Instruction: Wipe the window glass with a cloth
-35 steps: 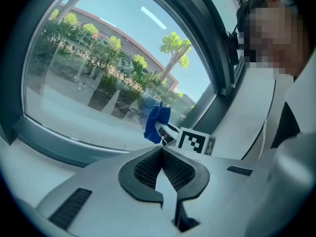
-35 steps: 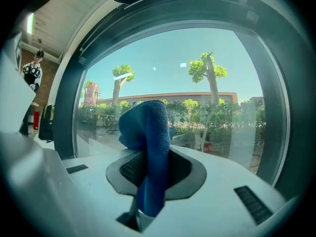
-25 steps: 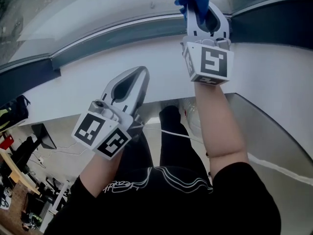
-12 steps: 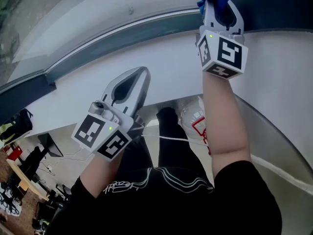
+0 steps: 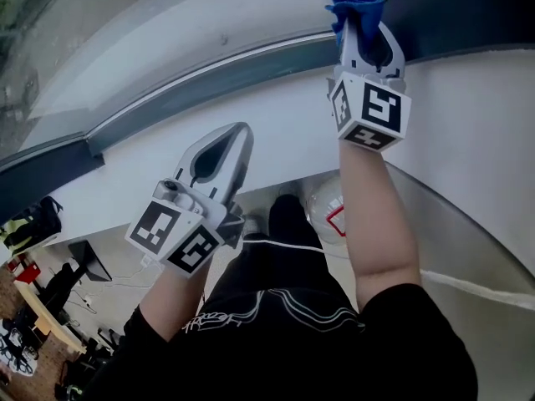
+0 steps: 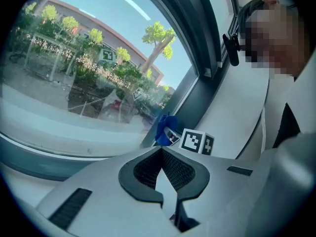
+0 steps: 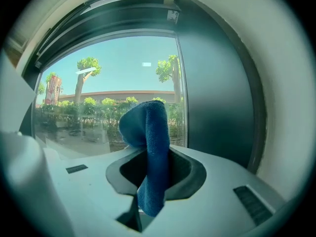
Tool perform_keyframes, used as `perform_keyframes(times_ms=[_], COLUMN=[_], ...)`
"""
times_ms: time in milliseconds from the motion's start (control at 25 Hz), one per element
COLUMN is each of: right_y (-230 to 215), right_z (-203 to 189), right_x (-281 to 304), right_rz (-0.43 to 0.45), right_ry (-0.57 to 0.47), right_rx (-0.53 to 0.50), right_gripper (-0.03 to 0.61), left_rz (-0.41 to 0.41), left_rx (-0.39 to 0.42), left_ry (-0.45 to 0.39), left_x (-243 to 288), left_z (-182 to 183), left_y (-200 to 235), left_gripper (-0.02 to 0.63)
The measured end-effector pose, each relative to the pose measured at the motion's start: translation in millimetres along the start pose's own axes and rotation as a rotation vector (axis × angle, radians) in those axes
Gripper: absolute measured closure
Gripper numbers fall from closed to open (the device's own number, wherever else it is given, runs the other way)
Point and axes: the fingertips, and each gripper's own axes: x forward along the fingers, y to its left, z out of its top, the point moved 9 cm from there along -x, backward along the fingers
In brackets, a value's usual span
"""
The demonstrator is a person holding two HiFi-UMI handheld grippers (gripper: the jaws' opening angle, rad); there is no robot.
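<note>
Blue cloth (image 7: 150,142) clamped in right claw (image 7: 152,174); contact with glass (image 7: 98,78) unclear.

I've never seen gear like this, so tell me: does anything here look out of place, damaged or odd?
Nothing stands out. The right gripper is shut on a blue fleecy cloth near the window glass; the left gripper is shut and empty. No spill or damage shows.

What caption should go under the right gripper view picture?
The right gripper clamps a folded blue cloth before the sunny window glass.
</note>
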Motion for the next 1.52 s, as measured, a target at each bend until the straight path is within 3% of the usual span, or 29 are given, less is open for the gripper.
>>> perform_keyframes(times_ms=[240,400,560,800,920,1200,1520], right_y=[55,122,178,239,259,290,311], right_z=[59,136,217,324,365,421,429], right_x=[-61,-126,-214,-299,-322,-360,-384], right_rz=[0.085,0.277,0.467,0.685,0.737,0.838,0.928], right_ry=[0.008,-0.03,0.003,0.033,-0.007,-0.012,0.009], right_rx=[0.051,0.005,0.0,0.013,-0.015,0.033,0.055], right_gripper=[0.511,0.511,0.511,0.511,0.511,0.511,0.511], left_rz=[-0.005,-0.05,-0.069,-0.069,-0.073,-0.075,-0.05], left_rx=[0.066,0.166,0.193,0.266,0.311,0.398,0.408], left_ry=[-0.062,-0.107,-0.131,-0.197,-0.234,-0.297,-0.328], left_x=[-74,-158,-257,-375,-416,-480,-521], left_z=[39,83,119,174,200,225,221], left_y=[-15,-36,-62,-99,-115,-153,-162], left_gripper=[0.607,0.607,0.607,0.607,0.607,0.607,0.607])
